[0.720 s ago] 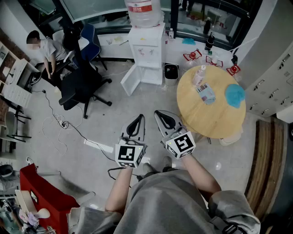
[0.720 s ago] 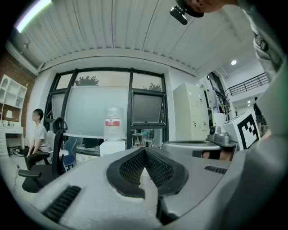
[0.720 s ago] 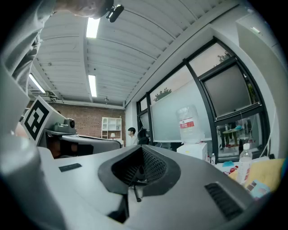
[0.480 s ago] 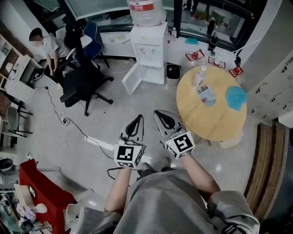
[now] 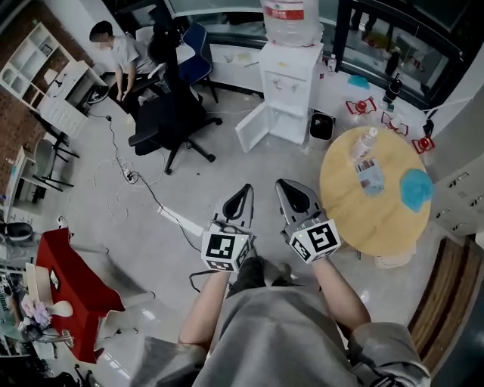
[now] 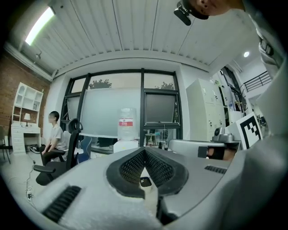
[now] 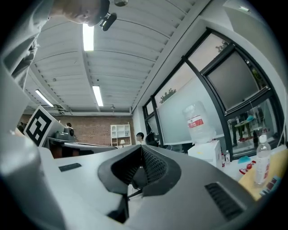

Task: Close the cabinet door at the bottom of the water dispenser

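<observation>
The white water dispenser (image 5: 292, 69) stands against the window wall at the far side of the room, with a large water bottle (image 5: 291, 15) upside down on top. The cabinet door (image 5: 253, 134) at its base hangs wide open, swung out to the dispenser's left side as the head view shows it, and the cabinet's pale inside is exposed. A small black bin (image 5: 321, 125) sits on the floor just beside the dispenser. Both grippers are held out level in front of the person, side by side and well apart from the dispenser. The left gripper (image 5: 239, 202) has its jaws together with nothing between them, and the right gripper (image 5: 296, 199) likewise has its jaws closed and empty. To the right is a round wooden tabletop (image 5: 363, 219) carrying a clear plastic bottle (image 5: 364, 141), a blue cloth (image 5: 416, 189) and a small printed packet (image 5: 370, 175). To the left of the dispenser is a black office chair (image 5: 170, 125), and beyond it a person (image 5: 121, 54) sits at a desk. A cable (image 5: 140, 185) trails across the grey floor.
</observation>
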{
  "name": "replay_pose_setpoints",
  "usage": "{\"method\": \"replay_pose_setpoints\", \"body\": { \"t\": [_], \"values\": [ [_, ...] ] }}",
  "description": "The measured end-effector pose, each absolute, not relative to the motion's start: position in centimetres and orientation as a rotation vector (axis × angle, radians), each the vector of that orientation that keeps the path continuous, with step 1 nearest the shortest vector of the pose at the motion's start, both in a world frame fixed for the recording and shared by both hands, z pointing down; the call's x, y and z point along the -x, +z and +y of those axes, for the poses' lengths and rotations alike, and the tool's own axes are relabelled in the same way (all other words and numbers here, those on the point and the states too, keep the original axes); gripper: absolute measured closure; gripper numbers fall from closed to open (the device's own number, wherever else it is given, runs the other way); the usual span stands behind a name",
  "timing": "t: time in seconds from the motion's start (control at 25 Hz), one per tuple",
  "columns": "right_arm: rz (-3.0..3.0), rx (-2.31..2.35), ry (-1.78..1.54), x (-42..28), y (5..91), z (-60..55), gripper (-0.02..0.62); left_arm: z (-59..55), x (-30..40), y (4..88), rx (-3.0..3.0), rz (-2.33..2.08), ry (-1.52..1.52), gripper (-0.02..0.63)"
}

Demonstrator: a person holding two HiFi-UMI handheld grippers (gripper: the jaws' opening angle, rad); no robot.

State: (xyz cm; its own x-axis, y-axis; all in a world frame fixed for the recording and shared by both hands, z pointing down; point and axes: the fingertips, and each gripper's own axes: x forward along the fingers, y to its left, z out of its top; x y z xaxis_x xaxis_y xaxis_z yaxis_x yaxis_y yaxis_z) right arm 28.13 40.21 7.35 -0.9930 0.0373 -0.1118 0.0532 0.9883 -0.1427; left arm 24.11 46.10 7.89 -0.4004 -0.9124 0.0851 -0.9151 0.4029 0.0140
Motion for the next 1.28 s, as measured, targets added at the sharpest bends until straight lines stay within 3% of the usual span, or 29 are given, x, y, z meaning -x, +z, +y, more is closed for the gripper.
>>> {"method": "replay_pose_setpoints", "body": {
  "t": [1.28],
  "values": [
    [3.1, 0.151, -0.215, -5.5, 10.3, 38.2, 0.586, 44.4, -1.1, 12.0, -1.764, -2.432, 0.004, 0.6]
  ]
}}
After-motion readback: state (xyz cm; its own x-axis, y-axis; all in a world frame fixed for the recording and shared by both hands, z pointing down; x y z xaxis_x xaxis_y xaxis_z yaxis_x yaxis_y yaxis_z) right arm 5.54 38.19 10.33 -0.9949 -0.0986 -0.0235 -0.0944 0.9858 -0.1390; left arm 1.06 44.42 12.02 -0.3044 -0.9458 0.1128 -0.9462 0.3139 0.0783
